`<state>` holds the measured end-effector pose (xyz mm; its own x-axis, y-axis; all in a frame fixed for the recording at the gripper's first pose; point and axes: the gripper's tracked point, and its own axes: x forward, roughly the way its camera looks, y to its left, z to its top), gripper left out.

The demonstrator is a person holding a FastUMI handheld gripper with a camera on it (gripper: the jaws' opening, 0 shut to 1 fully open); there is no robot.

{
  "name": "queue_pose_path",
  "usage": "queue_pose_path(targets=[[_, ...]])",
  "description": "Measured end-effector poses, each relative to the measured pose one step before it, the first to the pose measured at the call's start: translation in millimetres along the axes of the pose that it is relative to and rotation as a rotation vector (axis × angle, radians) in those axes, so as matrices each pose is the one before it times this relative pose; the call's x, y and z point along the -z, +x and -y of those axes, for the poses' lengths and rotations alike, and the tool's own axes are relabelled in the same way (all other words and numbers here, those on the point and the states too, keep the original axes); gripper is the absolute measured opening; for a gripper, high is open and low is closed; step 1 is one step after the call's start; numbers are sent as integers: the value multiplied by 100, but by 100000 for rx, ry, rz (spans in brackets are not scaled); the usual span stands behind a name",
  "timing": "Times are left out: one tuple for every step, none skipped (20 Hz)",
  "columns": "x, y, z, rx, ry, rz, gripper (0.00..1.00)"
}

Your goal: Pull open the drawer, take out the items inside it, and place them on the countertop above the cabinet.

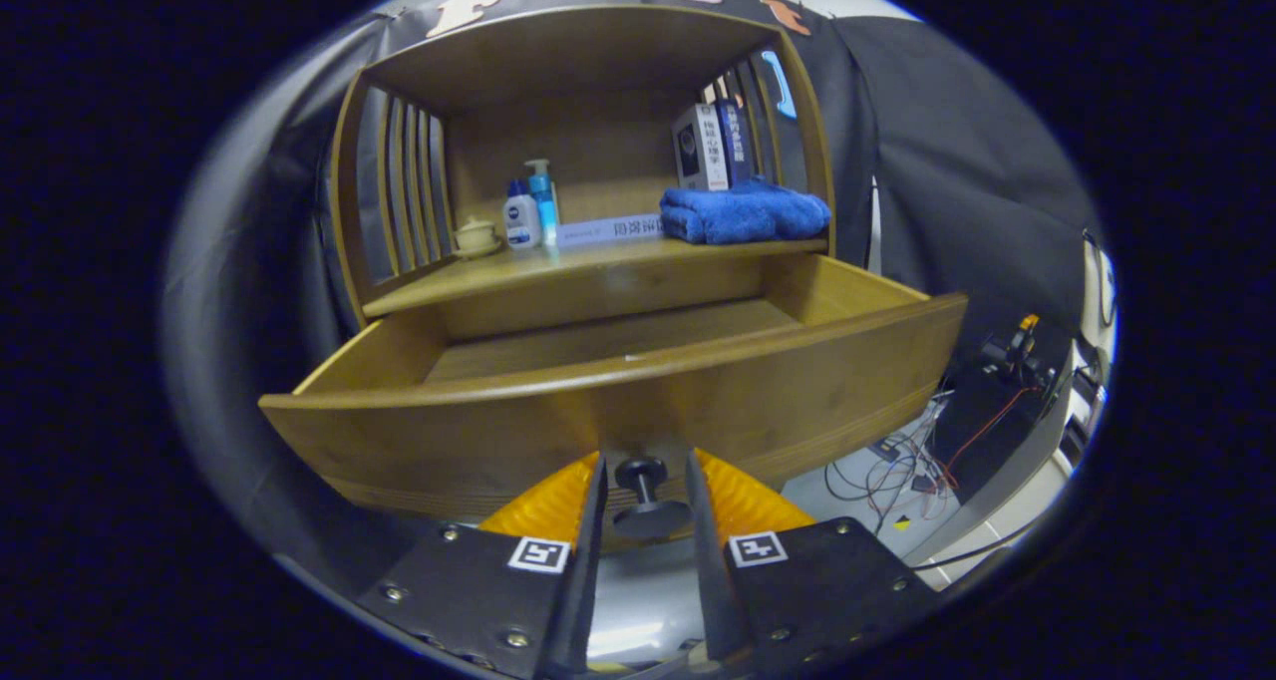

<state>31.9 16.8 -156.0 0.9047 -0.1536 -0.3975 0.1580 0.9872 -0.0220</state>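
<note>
The wooden drawer (pixel 618 411) of the cabinet (pixel 588 271) stands pulled far out toward me. Its dark round knob (pixel 648 496) sits between my gripper's (pixel 644 481) fingers, which close in on it from both sides. The part of the drawer floor (pixel 608 341) that I can see is bare wood. The front part of the inside is hidden behind the drawer's front panel. The countertop (pixel 558 266) lies just above the drawer, under a wooden hutch.
On the countertop lie a folded blue towel (pixel 743 213), a white bottle (pixel 520 219), a blue pump bottle (pixel 541 196), a small lidded cup (pixel 476 235), a long flat box (pixel 608 229) and upright boxes (pixel 710 147). Loose cables (pixel 912 466) and equipment sit on the floor at the right.
</note>
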Motion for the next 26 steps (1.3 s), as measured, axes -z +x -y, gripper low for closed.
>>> queue_pose_path(targets=[[-1524, -318, -51, 1027, -1874, 1860, 44], [-1611, -246, -32, 794, -1732, 2514, 45], [-1247, -141, -234, 89, -1202, 2261, 46], [-1617, -23, -512, -153, -821, 3041, 49], [-1826, 582, -190, 1130, -73, 2238, 49], [-1135, 1168, 225, 3266, 839, 77, 54], [-693, 899, 119, 2744, 766, -1736, 60], [-387, 611, -288, 1502, 782, -2522, 66], [-175, 565, -151, 1449, 930, -3108, 72], [151, 645, -176, 1072, 650, -4701, 78], [318, 472, 110, 1723, 23, -5525, 78], [392, 402, 235, 2216, -1009, -5902, 78], [222, 616, 335, 2704, -1945, -4780, 78], [1, 1123, 216, 2881, -1945, -4227, 78], [186, 781, 186, 2046, -2285, -4935, 78], [84, 1360, -339, 265, -467, -3350, 78], [262, 1031, -562, -1225, 997, -3891, 78], [502, 1027, -376, -1376, 1102, -4009, 78], [912, 775, 238, 504, 550, -4802, 78], [1184, 695, 188, 587, 109, -5200, 75], [797, 1087, -48, -293, 74, -3701, 75], [424, 1323, -310, -330, 624, -3169, 75], [432, 781, 42, 58, 1261, -2514, 75], [346, 485, -49, -78, 1418, -2283, 74], [310, 416, 140, 467, 1566, -2963, 74], [157, 593, 129, -399, 483, -1545, 74]])
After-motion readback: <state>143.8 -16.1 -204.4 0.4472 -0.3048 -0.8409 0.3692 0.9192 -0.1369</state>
